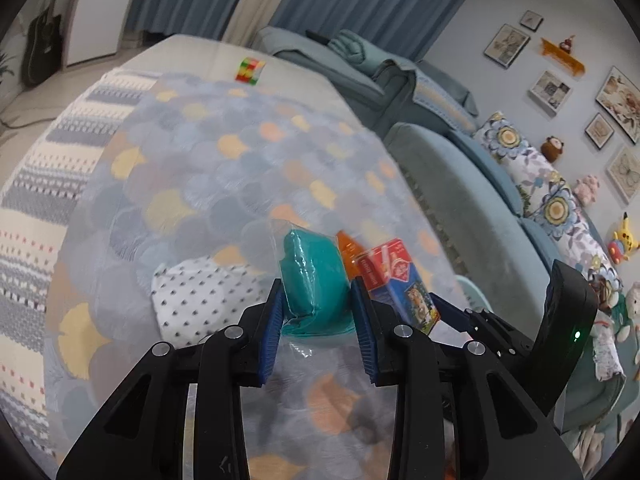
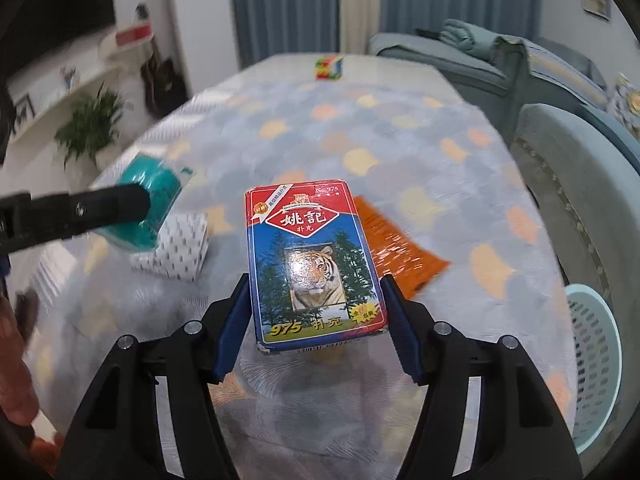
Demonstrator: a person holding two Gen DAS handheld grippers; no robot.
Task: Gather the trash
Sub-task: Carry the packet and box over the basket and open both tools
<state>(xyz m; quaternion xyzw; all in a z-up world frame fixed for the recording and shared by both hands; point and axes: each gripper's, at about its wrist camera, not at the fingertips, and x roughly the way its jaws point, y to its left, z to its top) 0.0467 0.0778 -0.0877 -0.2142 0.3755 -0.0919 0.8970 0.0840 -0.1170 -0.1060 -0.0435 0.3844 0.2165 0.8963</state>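
Note:
My left gripper (image 1: 316, 304) is shut on a teal packet in clear wrap (image 1: 312, 280) and holds it above the table; it also shows at the left in the right wrist view (image 2: 150, 208). My right gripper (image 2: 316, 300) is shut on a red and blue playing-card box with a tiger picture (image 2: 314, 264), also seen in the left wrist view (image 1: 396, 284). An orange wrapper (image 2: 396, 246) lies on the patterned tablecloth (image 2: 400, 140) behind the box. A white dotted packet (image 2: 176, 252) lies under the teal packet.
A pale blue slotted basket (image 2: 596, 360) stands off the table's right edge beside a grey-green chair (image 2: 580, 184). A multicoloured cube (image 2: 329, 67) sits at the table's far end. A sofa with cushions (image 1: 532, 184) runs along the right.

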